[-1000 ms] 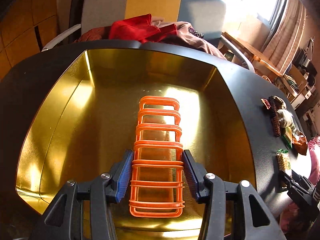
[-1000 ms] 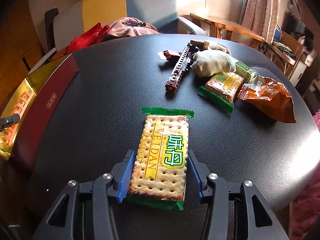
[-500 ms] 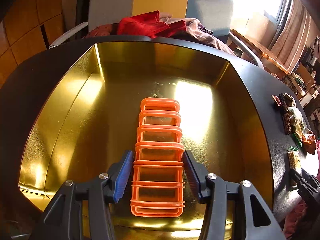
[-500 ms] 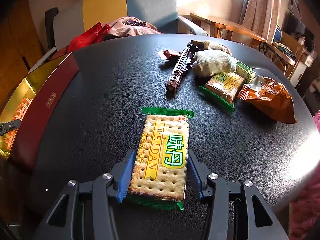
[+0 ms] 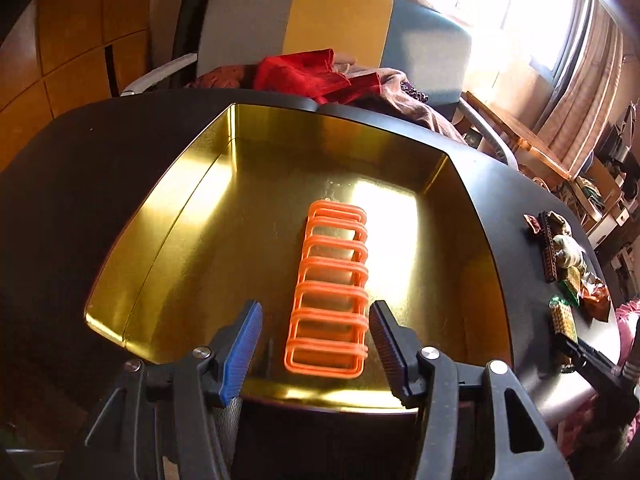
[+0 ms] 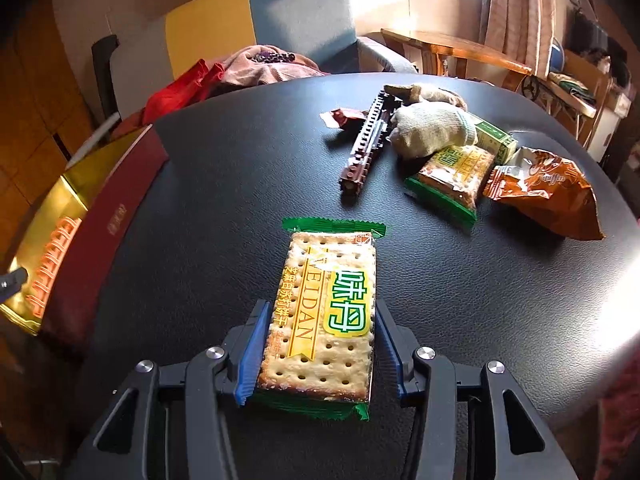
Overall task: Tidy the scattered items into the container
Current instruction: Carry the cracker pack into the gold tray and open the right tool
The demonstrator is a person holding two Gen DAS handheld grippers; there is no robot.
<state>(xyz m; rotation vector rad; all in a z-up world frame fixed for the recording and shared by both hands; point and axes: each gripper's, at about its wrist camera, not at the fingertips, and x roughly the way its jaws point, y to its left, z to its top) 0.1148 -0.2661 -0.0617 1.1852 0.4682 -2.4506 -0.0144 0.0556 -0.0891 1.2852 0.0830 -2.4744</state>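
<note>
An orange plastic rack (image 5: 332, 280) lies flat on the floor of the gold-lined container (image 5: 180, 240). My left gripper (image 5: 316, 344) hangs over the container's near edge. Its jaws are opening, with the rack's near end between the fingers and clear of both pads. In the right wrist view a green-edged cracker packet (image 6: 328, 300) lies on the black table. My right gripper (image 6: 318, 352) is shut on its near half, a blue pad against each long side. The container's red outer wall (image 6: 108, 232) shows at the left there, with the rack (image 6: 52, 264) inside.
At the table's far right lie a brown brick strip (image 6: 368, 140), a knitted glove (image 6: 432, 128), a second cracker packet (image 6: 452, 176), a green box (image 6: 496, 140), an orange snack bag (image 6: 548, 192) and a small red wrapper (image 6: 344, 118). A chair with clothes (image 5: 320, 76) stands behind the table.
My left gripper's fingers have spread away from the orange rack and drawn back and up; the rack stays in the container. The right gripper and its packet have not moved.
</note>
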